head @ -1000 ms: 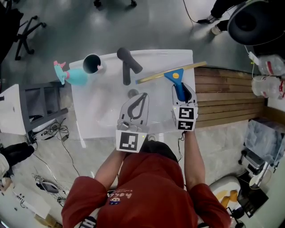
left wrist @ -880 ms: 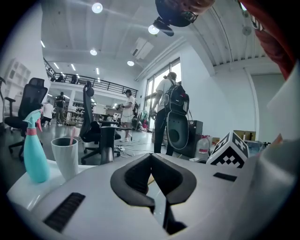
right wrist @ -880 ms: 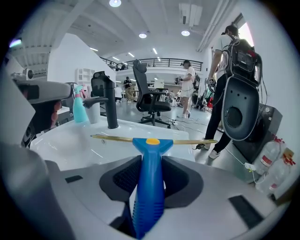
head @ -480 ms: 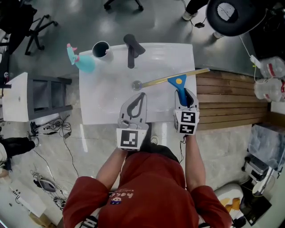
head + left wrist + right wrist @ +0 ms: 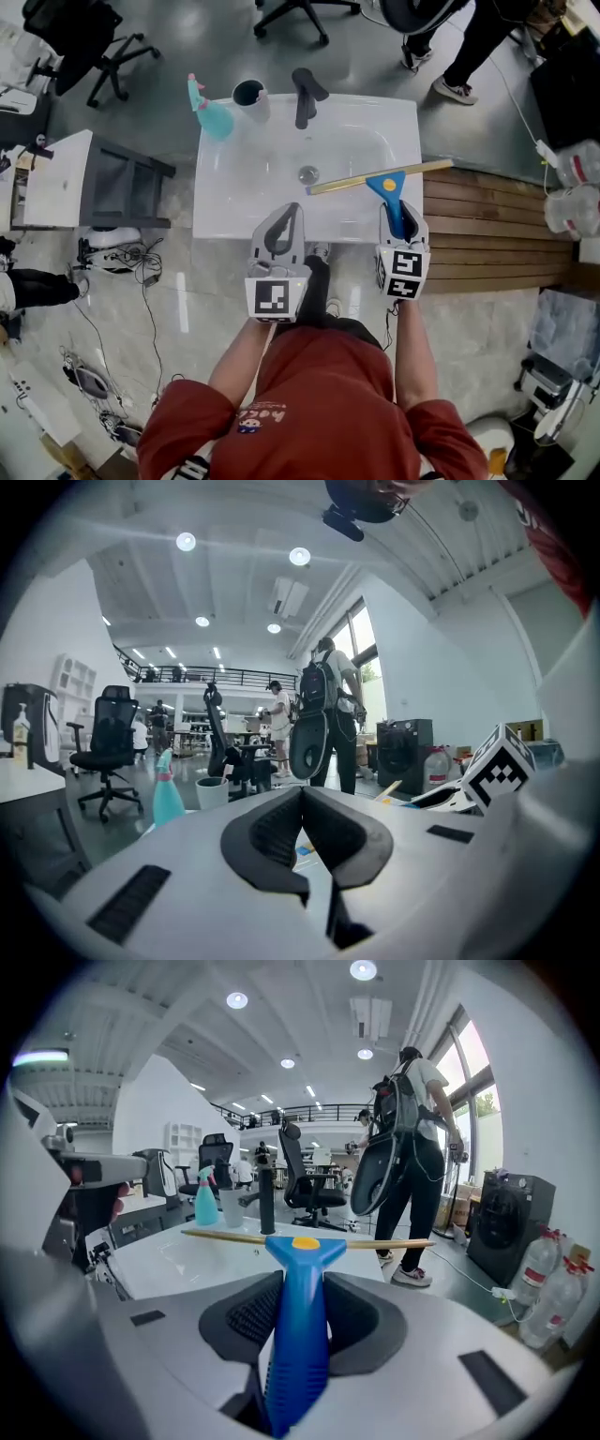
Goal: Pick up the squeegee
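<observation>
Both arms [image 5: 244, 349] extend forward; right gripper [image 5: 397, 208] clamps squeegee [image 5: 385, 183].

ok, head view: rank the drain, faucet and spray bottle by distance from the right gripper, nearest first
From the right gripper, shut on the squeegee:
1. drain, middle of the sink, to the gripper's left.
2. faucet, at the sink's back edge.
3. spray bottle, back left corner, farthest.
</observation>
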